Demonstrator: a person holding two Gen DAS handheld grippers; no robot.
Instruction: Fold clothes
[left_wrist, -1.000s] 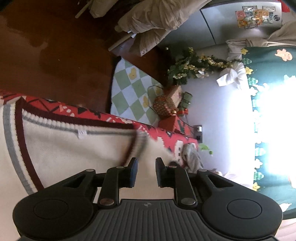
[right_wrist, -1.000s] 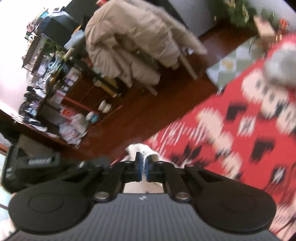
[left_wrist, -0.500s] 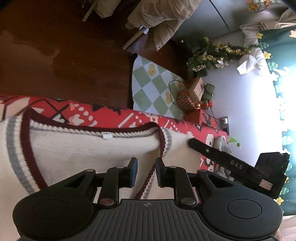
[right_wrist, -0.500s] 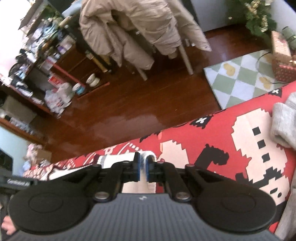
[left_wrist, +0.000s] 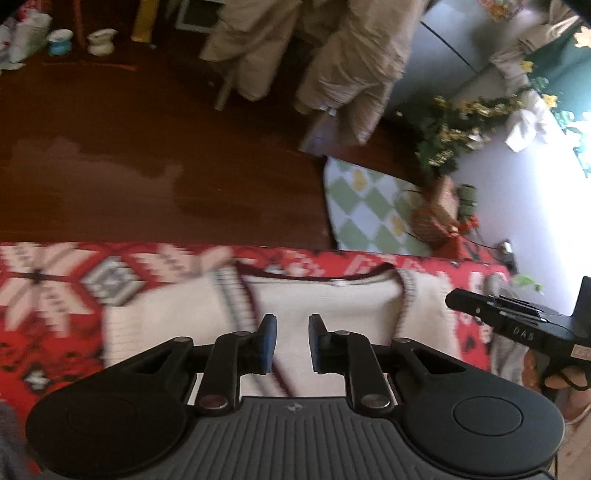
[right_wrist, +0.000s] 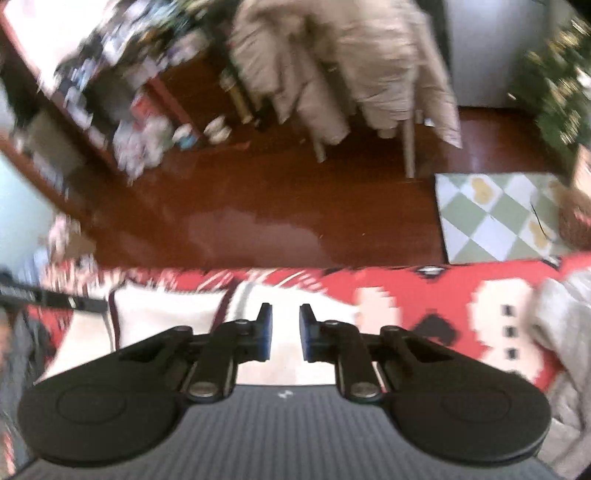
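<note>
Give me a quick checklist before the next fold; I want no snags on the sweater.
1. Left tongs open, holding nothing: ok.
2. Right tongs open, holding nothing: ok.
3. Sweater lies on the red blanket, away from its far edge: ok.
4. Sweater lies flat, no wrinkles: cannot tell, pictures blurred.
5. Grey garment apart from the sweater: ok.
6. Sleeves tucked in: cannot tell.

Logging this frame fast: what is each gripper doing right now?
Left gripper: open, holding nothing, above the cream sweater.
Right gripper: open, holding nothing, above the same sweater.
</note>
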